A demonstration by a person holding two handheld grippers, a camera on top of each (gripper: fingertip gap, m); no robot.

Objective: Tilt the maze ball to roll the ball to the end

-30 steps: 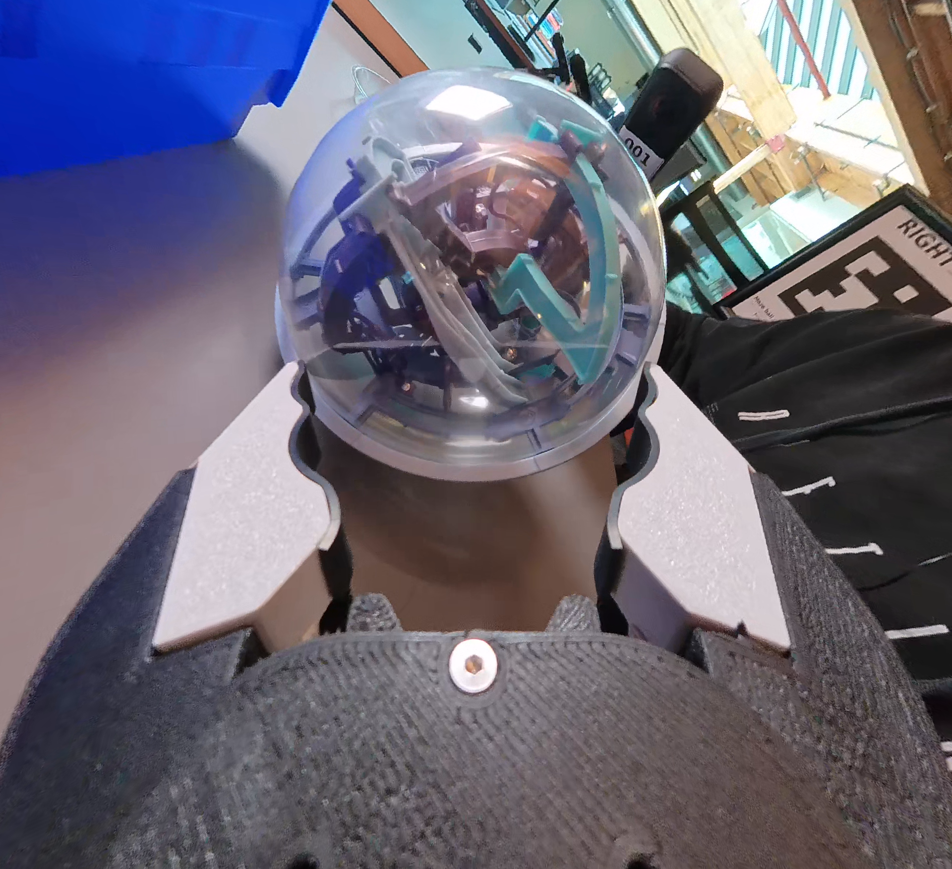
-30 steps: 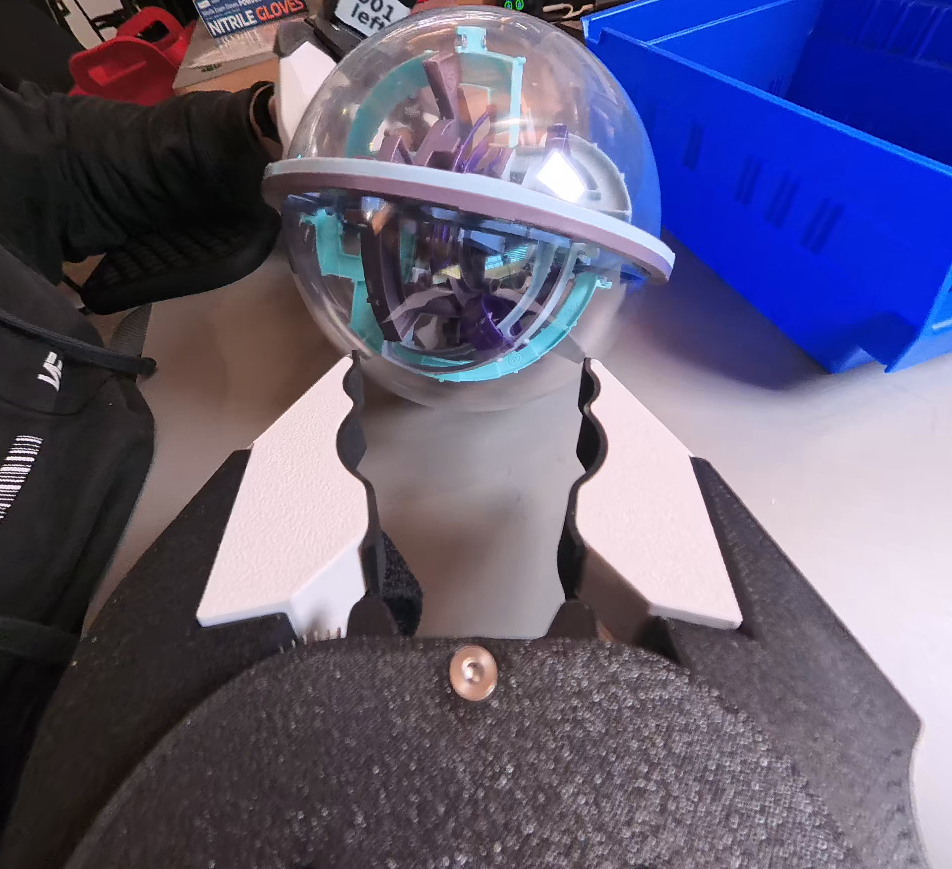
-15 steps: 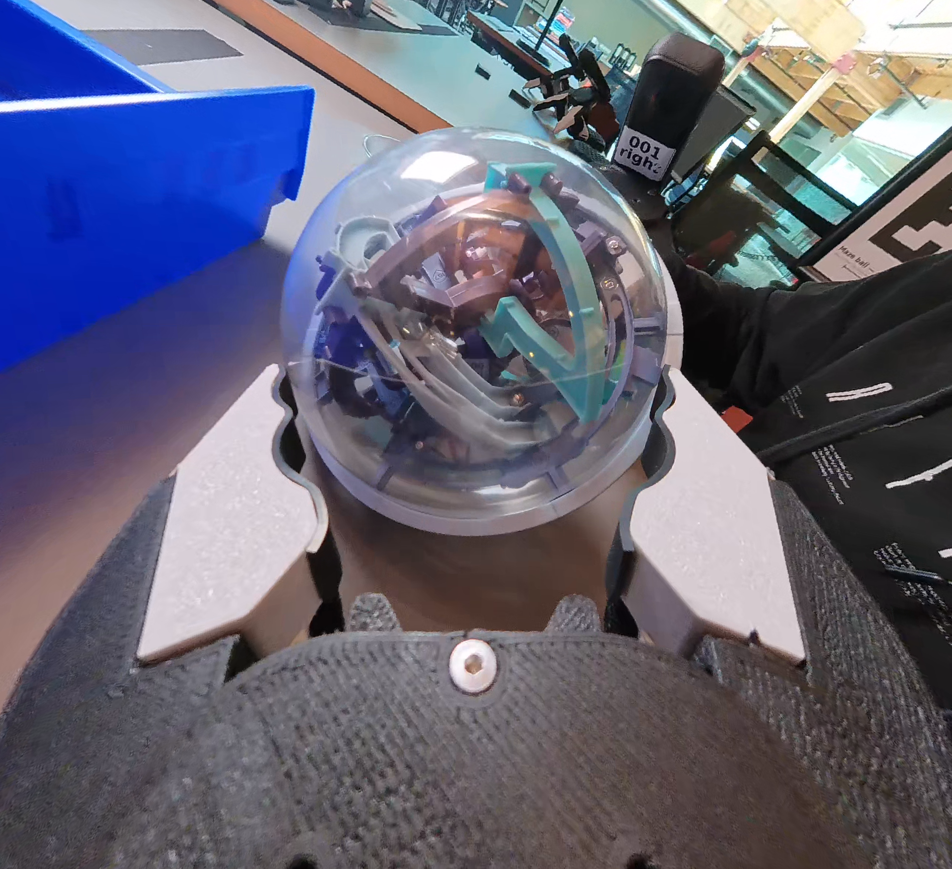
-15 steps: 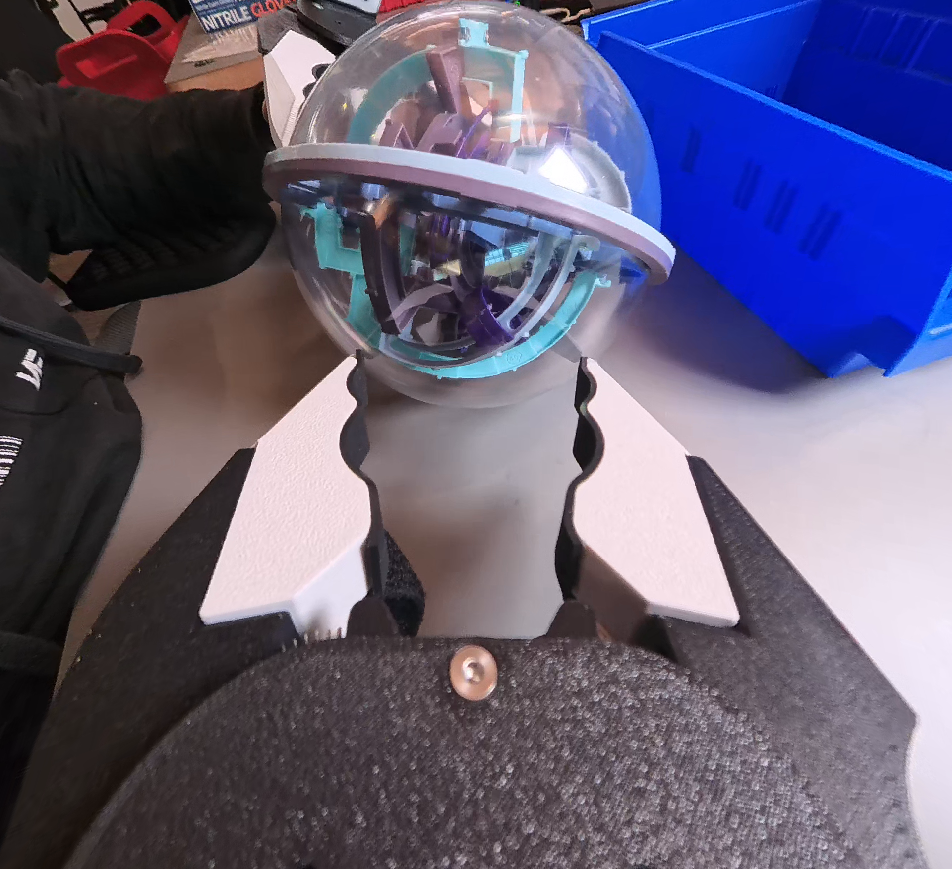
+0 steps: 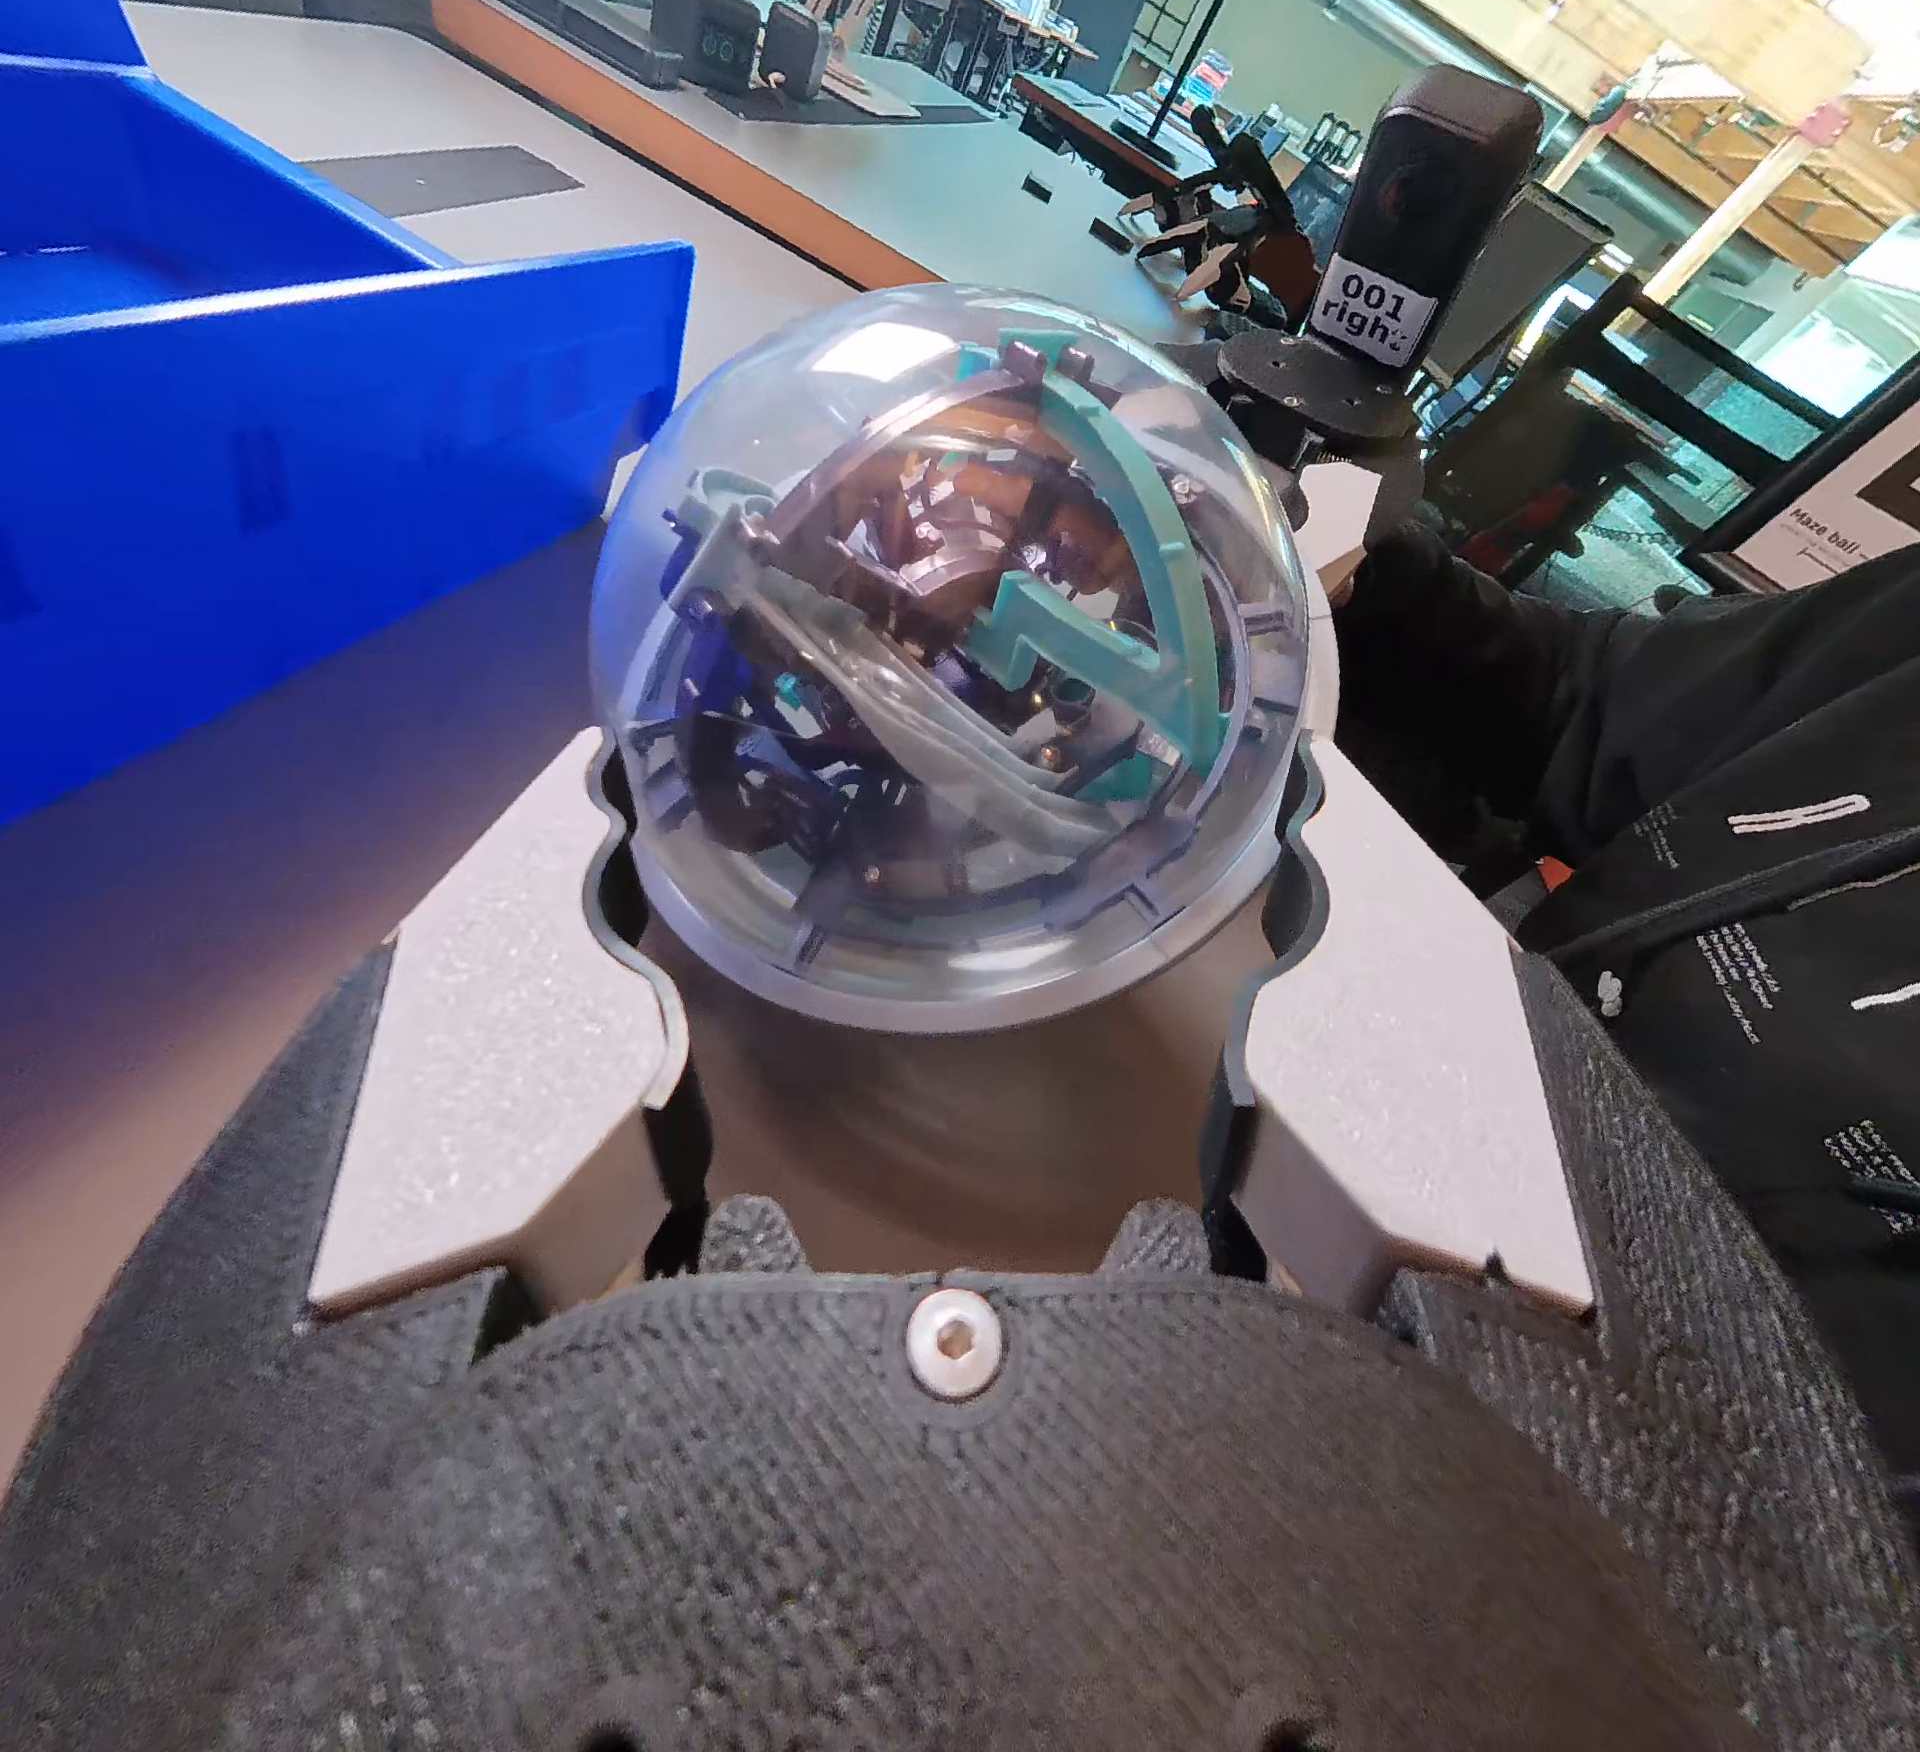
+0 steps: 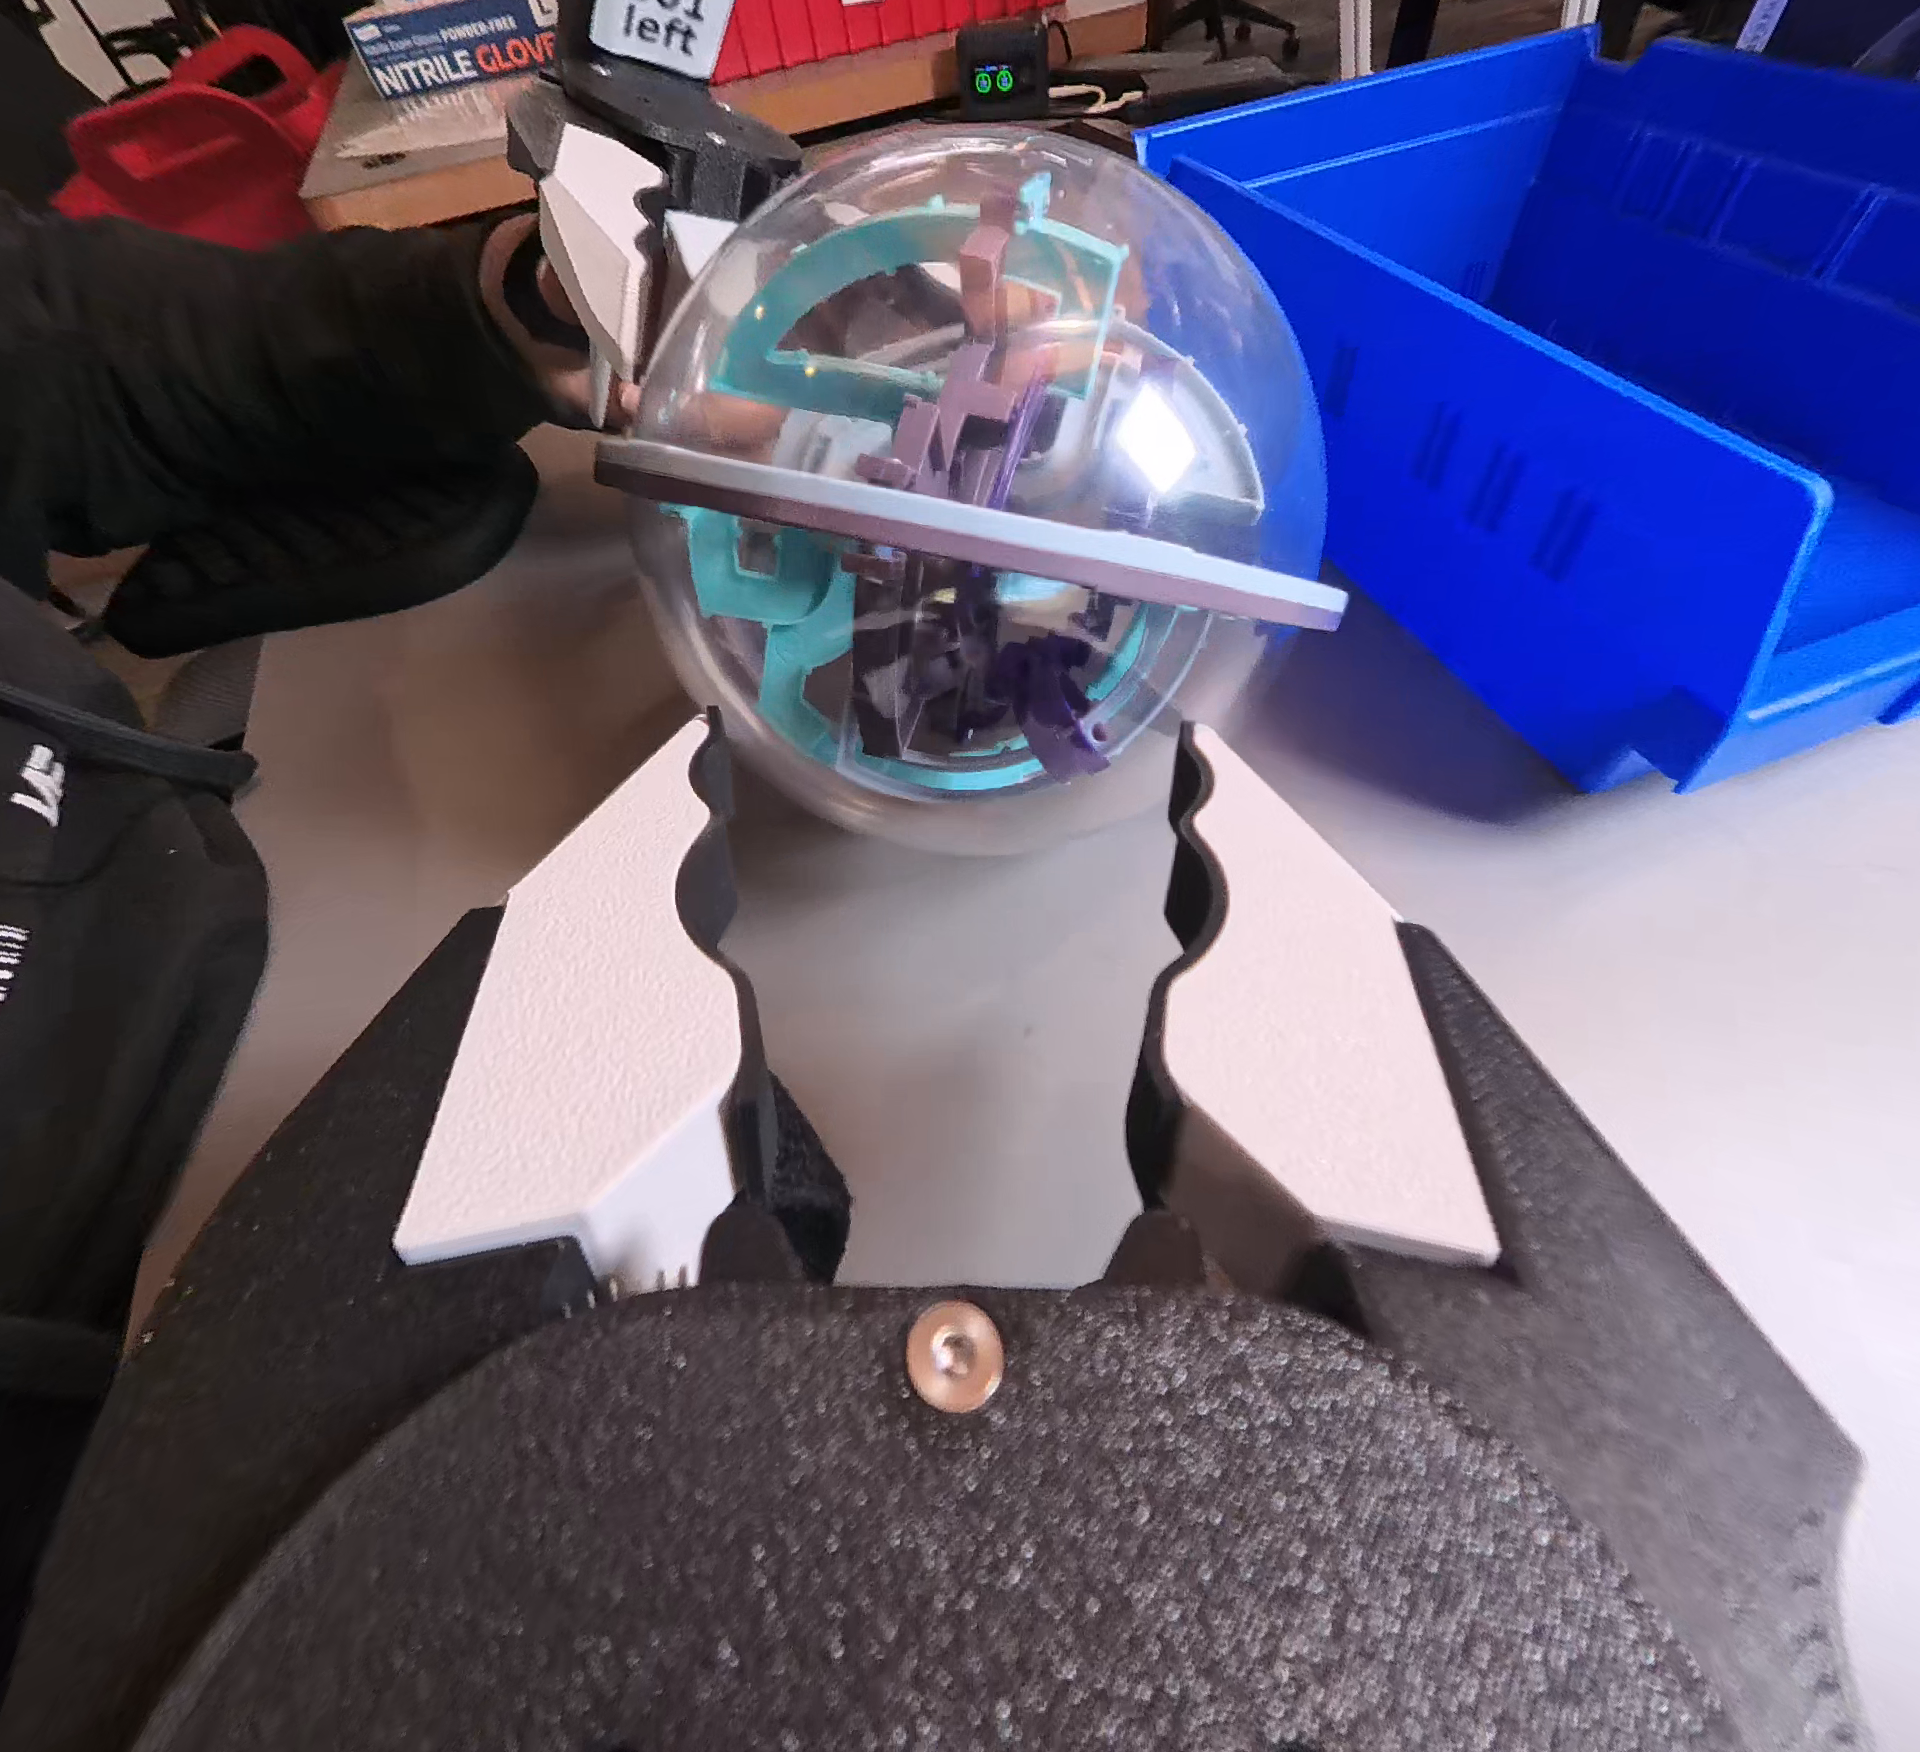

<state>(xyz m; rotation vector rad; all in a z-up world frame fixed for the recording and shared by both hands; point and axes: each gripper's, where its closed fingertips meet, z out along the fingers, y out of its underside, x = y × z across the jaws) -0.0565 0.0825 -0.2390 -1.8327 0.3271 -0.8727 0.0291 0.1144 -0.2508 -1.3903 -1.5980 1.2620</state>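
Clear plastic is what both pairs of fingers press on: the maze ball (image 5: 951, 653) sits between the tips of the left gripper (image 5: 951, 829), whose white fingers (image 5: 499, 1058) clamp its lower sides, while the right gripper (image 6: 945, 746) closes its fingertips on the opposite side, so the sphere hangs between the two tools above the grey tabletop (image 6: 1558, 1027). Compared with a second ago, the sphere has been rolled: in the right wrist view its grey equator ring (image 6: 966, 528) now slopes down more steeply toward the blue bin (image 6: 1621, 414) beyond the right finger, and in the left wrist view the teal track (image 5: 1122, 580) has swung higher and nearer upright. That turn likely shifts which track runs downhill, which is what moves the small ball along. I cannot pick out that ball among the purple, brown and teal ramps, so progress toward the end is unclear. Both grips seem to be holding without slip.
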